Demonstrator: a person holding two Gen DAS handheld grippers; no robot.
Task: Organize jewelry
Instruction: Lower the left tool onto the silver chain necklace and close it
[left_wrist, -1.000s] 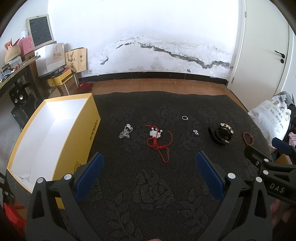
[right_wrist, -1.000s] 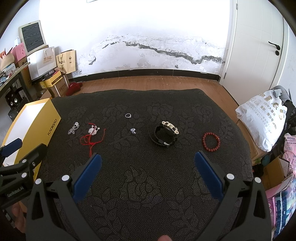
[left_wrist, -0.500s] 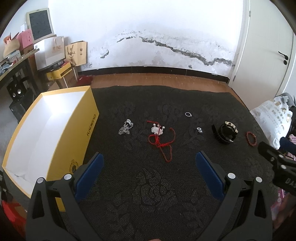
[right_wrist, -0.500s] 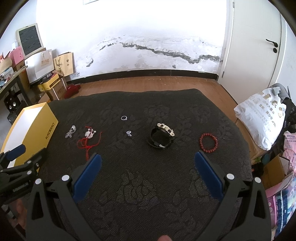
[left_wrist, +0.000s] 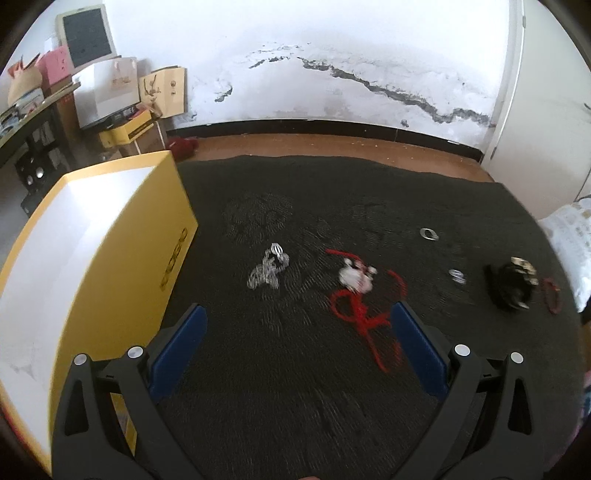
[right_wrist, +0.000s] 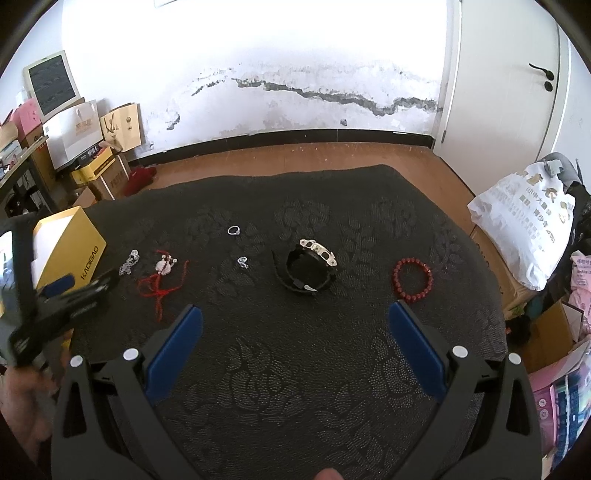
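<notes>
Jewelry lies spread on a dark patterned cloth. A silver chain lies left of a red cord with a white pendant. Right of these are two silver rings, a black watch and a red bead bracelet. An open yellow box with a white inside stands at the left edge. My left gripper hangs open above the cloth, just short of the chain and cord. My right gripper is open too, nearer than the watch and holding nothing.
Wooden floor and a cracked white wall lie beyond the cloth. Boxes and bags crowd the back left, a white door stands at the right, and a white plastic bag sits off the cloth's right edge.
My left gripper has moved forward and leftward toward the chain and red cord, its view now blurred by motion. The right gripper has barely shifted.
</notes>
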